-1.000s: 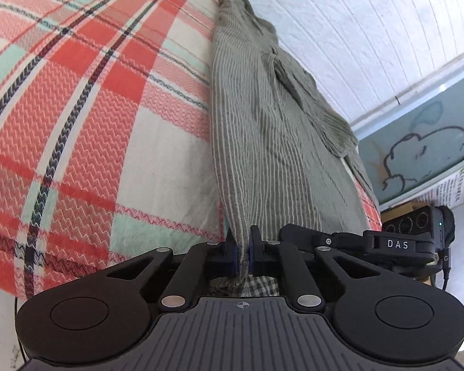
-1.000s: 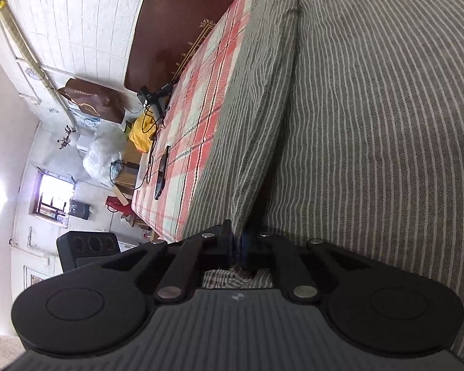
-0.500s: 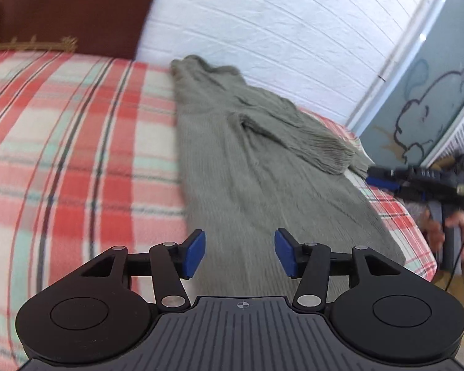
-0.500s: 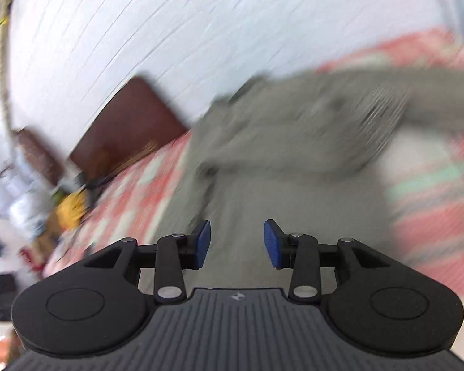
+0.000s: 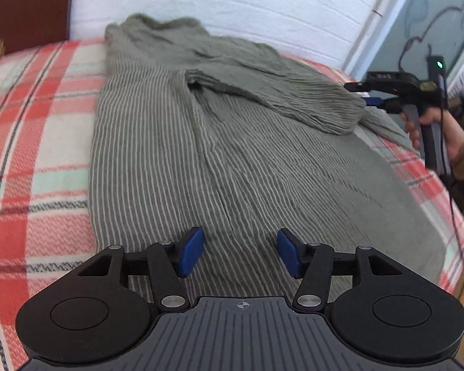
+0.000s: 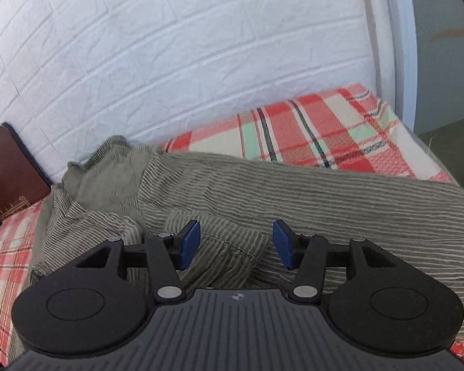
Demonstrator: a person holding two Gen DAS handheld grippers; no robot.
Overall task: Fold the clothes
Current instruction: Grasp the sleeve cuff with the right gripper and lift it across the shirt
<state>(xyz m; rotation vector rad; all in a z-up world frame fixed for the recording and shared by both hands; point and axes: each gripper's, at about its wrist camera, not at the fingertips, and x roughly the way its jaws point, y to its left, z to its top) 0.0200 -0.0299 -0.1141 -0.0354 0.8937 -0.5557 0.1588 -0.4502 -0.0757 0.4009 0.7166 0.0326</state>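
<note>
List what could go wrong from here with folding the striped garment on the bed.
1. The sleeve lies loosely across the striped garment with wrinkles under it; folding over it may lock the creases in.
2. The garment's right edge reaches the edge of the plaid blanket; a tug could slide it off the bed.
3. Both jaws have just been opening with nothing between them; the right hand-held gripper above bunched cloth could pinch several layers at once.

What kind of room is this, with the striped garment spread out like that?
Most likely a bedroom in a home. The grey striped garment lies on a bed under a red plaid blanket, pushed against a white brick-pattern wall, with what looks like a dark wooden headboard at one end.
</note>
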